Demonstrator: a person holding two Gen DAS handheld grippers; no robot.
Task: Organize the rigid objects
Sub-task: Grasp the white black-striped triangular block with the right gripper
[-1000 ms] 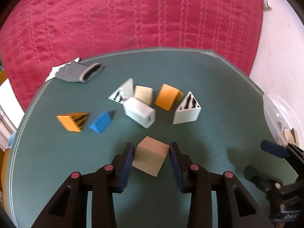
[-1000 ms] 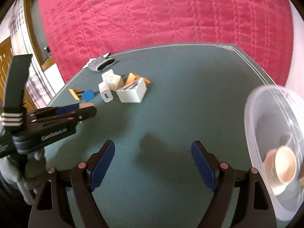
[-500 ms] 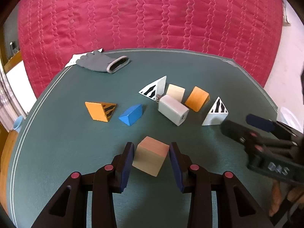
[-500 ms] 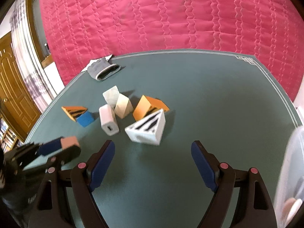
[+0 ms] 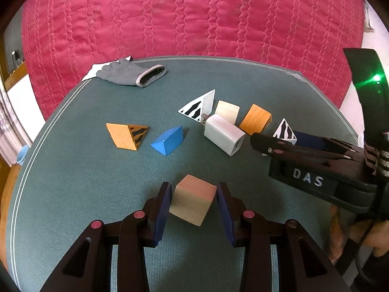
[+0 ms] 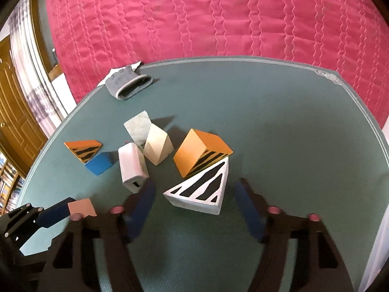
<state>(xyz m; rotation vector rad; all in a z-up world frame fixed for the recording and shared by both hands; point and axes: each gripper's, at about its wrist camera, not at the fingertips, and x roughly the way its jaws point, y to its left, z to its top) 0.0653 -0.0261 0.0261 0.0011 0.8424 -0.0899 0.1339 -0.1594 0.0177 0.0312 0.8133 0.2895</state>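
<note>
My left gripper (image 5: 193, 194) is shut on a pale wooden cube (image 5: 193, 203), just above the green table mat (image 5: 85, 194). The cube's top (image 6: 81, 206) also shows at the lower left of the right wrist view. My right gripper (image 6: 194, 185) straddles a white prism with black stripes (image 6: 199, 189). Its jaws are closing, with a gap still showing on each side of the prism. In the left wrist view the right gripper (image 5: 274, 143) comes in from the right and covers most of that prism (image 5: 284, 130).
Loose on the mat lie an orange striped block (image 6: 197, 153), a pale wood wedge (image 6: 158, 146), a white charger-like block (image 6: 132, 168), a blue wedge (image 5: 169, 140), another orange striped prism (image 5: 126, 136) and a second white striped prism (image 5: 199, 107). A grey glove (image 5: 131, 74) lies at the far edge, before a red quilt (image 5: 194, 24).
My right gripper has swung left, away from the clear bowl, to the white striped prism, and its jaws have narrowed. The left gripper still holds the cube, turned slightly.
</note>
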